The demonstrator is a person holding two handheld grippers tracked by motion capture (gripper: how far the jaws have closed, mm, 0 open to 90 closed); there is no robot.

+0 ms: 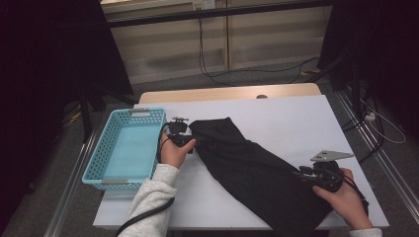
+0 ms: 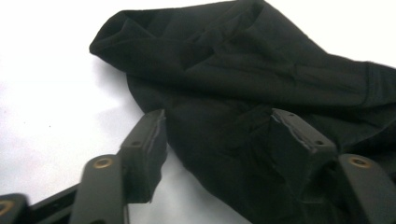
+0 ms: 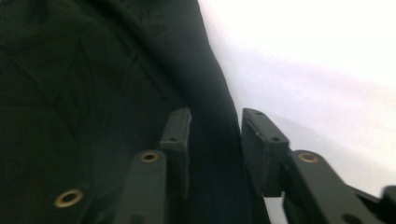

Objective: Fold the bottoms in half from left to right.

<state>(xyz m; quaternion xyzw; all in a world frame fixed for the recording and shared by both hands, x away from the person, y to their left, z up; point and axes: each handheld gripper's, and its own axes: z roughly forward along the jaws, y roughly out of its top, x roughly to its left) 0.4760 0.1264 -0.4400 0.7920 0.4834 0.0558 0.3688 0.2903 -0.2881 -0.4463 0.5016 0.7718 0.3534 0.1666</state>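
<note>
Light grey knitted sleeve (image 1: 150, 195); both grippers are black with brass rivets (image 2: 102, 163), trailing black cables (image 1: 143, 217).

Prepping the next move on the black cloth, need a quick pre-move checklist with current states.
1. Left gripper jaws apart, not clamping: ok; cloth lies between them.
2. Right gripper jaws apart: ok; the cloth edge sits in the gap, pads not pressing.
3. Black cloth flat on the table: not ok; it lies diagonal and rumpled, its near end at the table edge.
4. Blue basket free for loading: ok, nothing in it.
5. Basket apart from cloth: ok, the left hand is between them.
</note>
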